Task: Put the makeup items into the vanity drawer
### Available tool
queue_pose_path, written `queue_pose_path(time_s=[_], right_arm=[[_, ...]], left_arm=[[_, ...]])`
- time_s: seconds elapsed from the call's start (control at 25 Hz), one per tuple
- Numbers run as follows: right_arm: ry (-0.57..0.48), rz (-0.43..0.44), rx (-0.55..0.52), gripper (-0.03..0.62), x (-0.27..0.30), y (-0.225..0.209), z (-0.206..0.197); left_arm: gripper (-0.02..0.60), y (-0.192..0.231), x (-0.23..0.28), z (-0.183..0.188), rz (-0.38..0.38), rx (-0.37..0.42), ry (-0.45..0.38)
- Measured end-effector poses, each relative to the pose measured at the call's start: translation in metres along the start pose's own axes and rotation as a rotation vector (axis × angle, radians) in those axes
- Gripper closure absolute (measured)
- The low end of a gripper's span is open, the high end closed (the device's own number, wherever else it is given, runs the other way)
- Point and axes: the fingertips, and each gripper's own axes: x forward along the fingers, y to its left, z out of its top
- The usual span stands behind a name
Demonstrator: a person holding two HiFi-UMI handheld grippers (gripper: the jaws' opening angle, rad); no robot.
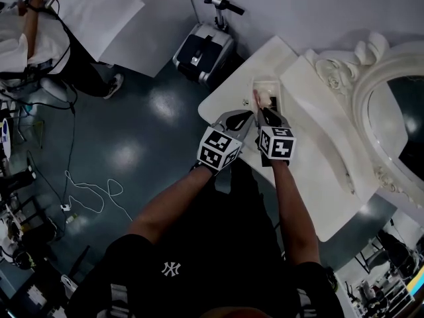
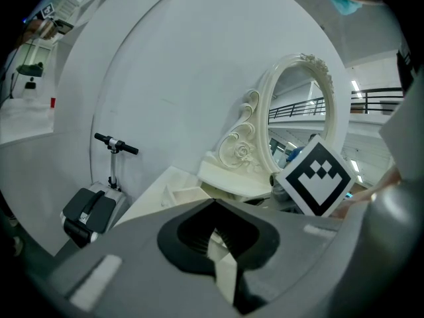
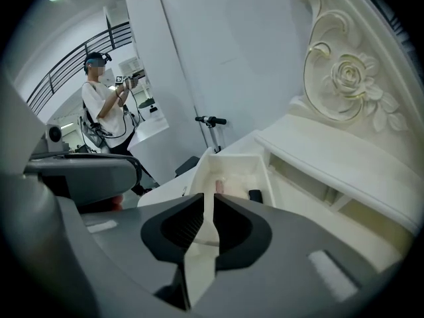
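Right gripper view: drawer (image 3: pixel 233 165) w/ makeup (image 3: pixel 219 186)

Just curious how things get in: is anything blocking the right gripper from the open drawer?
Nothing visible does. The right gripper points straight at the drawer, open on top; a pink stick and a black item lie inside.

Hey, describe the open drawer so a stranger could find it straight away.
Find the white vanity with the carved oval mirror. On its top, beside the raised shelf, sits the drawer: the only open-topped white box there, holding a pink item and a black one.
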Motion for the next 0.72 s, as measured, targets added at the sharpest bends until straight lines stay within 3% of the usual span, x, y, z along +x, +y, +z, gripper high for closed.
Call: queue_pose_path(time_s=[0.32, 0.72], right_arm=[[-0.077, -0.042, 0.016, 0.569, -0.024, -0.001, 0.011], [-0.175, -0.057, 0.002, 0.569, -0.059, 0.018, 0.027]], left_arm=[[0.581, -0.009, -0.005, 0.005, -0.029, 0.018, -0.005], [0.581, -0.022, -0.028, 0.029, -0.055, 0.040, -0.048]])
